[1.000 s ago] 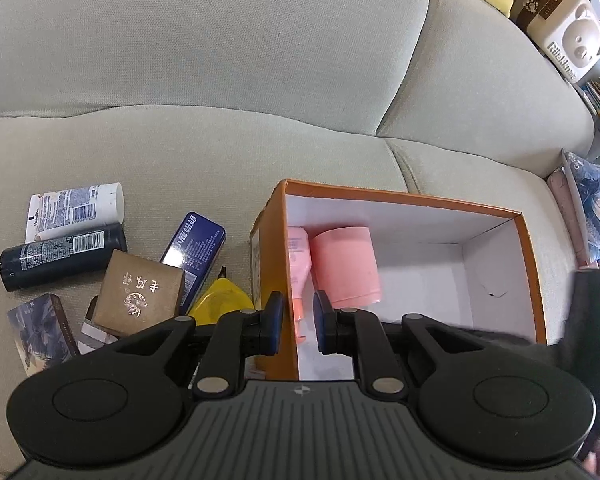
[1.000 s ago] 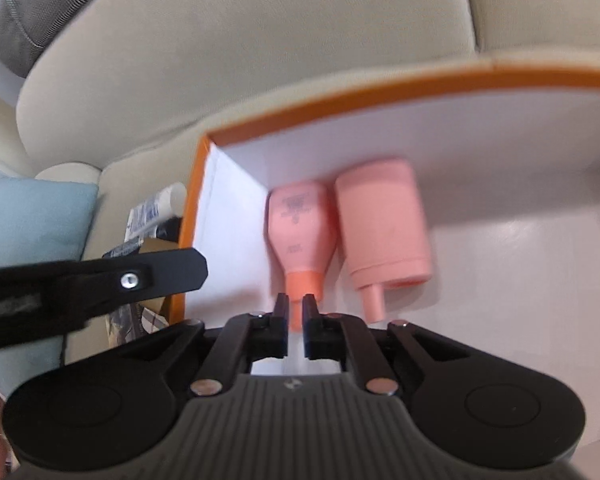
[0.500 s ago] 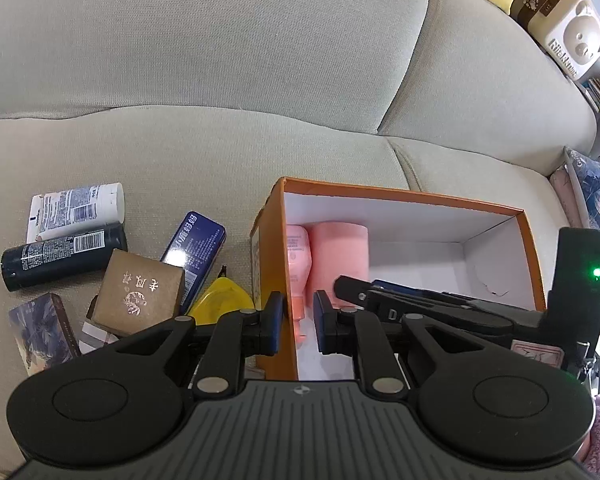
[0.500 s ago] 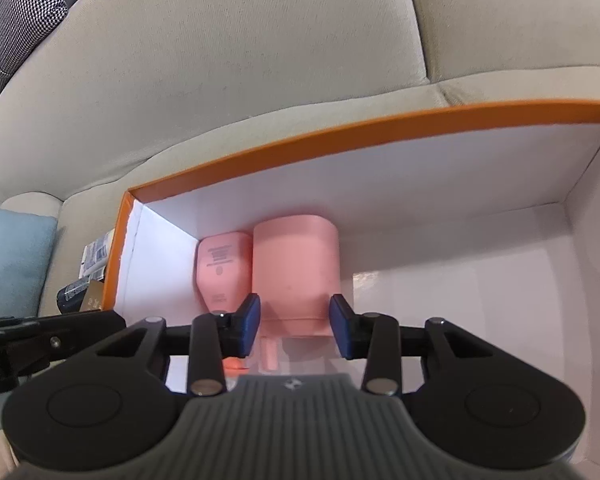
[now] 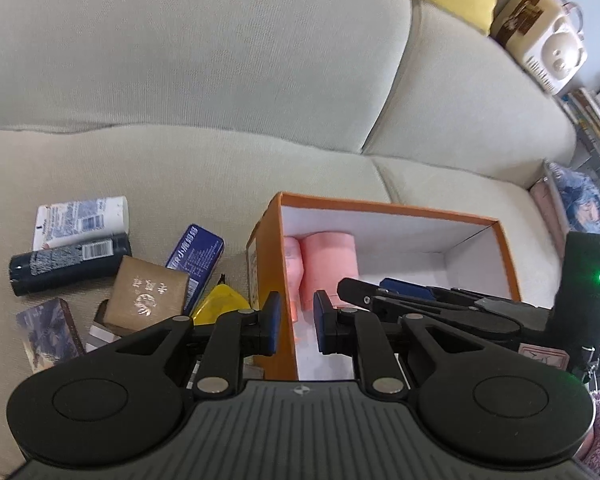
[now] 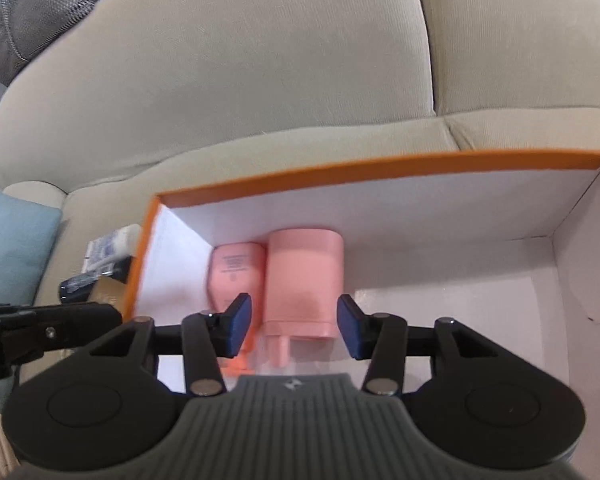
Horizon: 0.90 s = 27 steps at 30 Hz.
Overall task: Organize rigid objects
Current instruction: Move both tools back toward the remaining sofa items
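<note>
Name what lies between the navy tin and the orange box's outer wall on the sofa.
A yellow object lies between the navy tin and the orange box, shown in the left wrist view; its lower part is hidden behind the claw.

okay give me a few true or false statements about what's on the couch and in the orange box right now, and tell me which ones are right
1. Two pink containers lie side by side inside the orange box. True.
2. The right gripper grips the larger pink container. False: its jaws are opening, and the fingers stand clear of it on either side.
3. The dark bottle is inside the box. False: it lies on the couch cushion outside, to the left in the left wrist view.
4. The left gripper holds nothing. True: it is shut and empty.
5. The right half of the box is full. False: it is bare white floor.
</note>
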{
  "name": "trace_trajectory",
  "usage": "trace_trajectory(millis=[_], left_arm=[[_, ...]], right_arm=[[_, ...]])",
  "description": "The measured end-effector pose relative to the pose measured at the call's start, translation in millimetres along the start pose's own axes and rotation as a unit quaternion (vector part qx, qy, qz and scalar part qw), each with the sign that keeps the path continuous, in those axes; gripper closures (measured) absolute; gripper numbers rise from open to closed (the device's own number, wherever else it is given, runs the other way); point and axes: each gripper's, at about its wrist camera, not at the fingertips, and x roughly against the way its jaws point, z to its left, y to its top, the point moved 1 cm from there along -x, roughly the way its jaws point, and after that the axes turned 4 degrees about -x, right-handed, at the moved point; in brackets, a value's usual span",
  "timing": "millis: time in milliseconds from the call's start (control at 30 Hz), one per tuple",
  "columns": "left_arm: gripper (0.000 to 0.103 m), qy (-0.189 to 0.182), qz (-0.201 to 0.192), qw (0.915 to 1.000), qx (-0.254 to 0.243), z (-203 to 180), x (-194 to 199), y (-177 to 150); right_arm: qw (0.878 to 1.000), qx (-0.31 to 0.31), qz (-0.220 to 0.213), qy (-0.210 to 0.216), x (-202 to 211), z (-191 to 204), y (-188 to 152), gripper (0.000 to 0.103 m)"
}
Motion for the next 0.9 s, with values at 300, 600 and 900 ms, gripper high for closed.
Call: trace_trajectory(millis=[300, 600, 900], left_arm=[[0.074, 0.069, -0.067, 0.9954, -0.008, 37, 63, -27], [0.067, 0.085, -0.041, 0.9948, 0.039, 97, 83, -60], [0.046, 0.104, -0.011, 0.9909, 0.084, 146, 63, -66]], right_arm=[[0.996, 0.027, -0.075, 0.050, 55, 40, -24, 0.050], [0.985, 0.135, -0.057, 0.097, 54, 112, -41, 0.049], [0.972, 0.224, 0.015, 0.064, 6, 156, -52, 0.046]])
